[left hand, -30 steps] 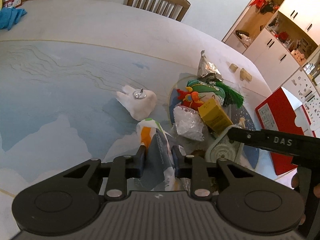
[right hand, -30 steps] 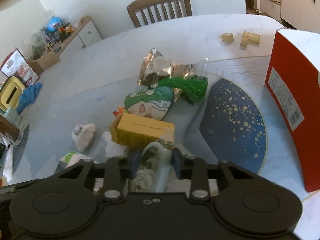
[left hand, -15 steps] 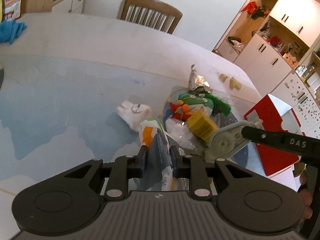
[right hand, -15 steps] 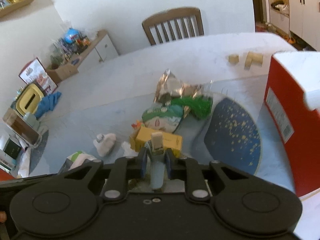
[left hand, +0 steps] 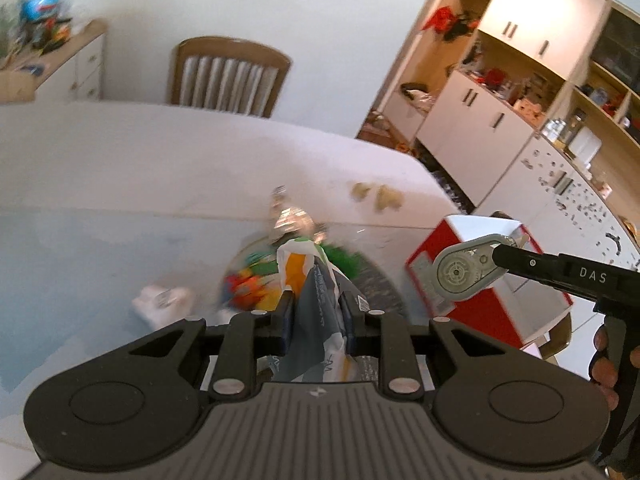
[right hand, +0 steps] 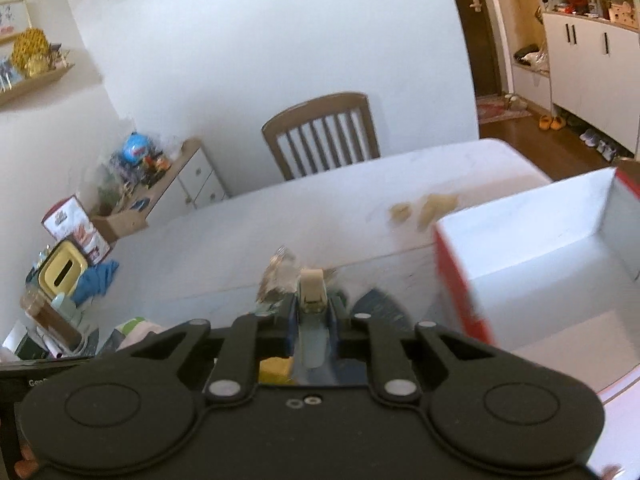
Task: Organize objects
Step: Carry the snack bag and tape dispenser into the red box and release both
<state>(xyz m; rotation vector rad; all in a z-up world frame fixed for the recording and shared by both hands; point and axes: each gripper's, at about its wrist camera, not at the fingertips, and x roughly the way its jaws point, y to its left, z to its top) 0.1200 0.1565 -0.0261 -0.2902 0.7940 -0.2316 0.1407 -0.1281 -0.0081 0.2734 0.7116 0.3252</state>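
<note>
My left gripper (left hand: 316, 312) is shut on a crumpled white, orange and grey packet (left hand: 316, 292), held above the table. My right gripper (right hand: 313, 316) is shut on a grey correction-tape dispenser (right hand: 312, 304), which also shows in the left wrist view (left hand: 464, 270), raised beside the open red box (left hand: 480, 304). The box's white inside (right hand: 552, 248) lies to the right of the right gripper. A pile of items (left hand: 256, 284) sits on a dark round mat (left hand: 380, 292) below: a foil wrapper (left hand: 288, 216), a green tassel (left hand: 344, 258), colourful toys.
A white lump (left hand: 164, 300) lies left of the pile. Two wooden blocks (left hand: 380, 196) sit at the table's far edge. A wooden chair (right hand: 324, 136) stands behind the table. A blue cloth (right hand: 96, 284) and a yellow container (right hand: 62, 272) are at far left. Cabinets (left hand: 500, 100) line the right.
Both grippers have risen with their loads. The right gripper has carried the tape dispenser up and right to the red box, whose open top now shows. The view is motion-blurred.
</note>
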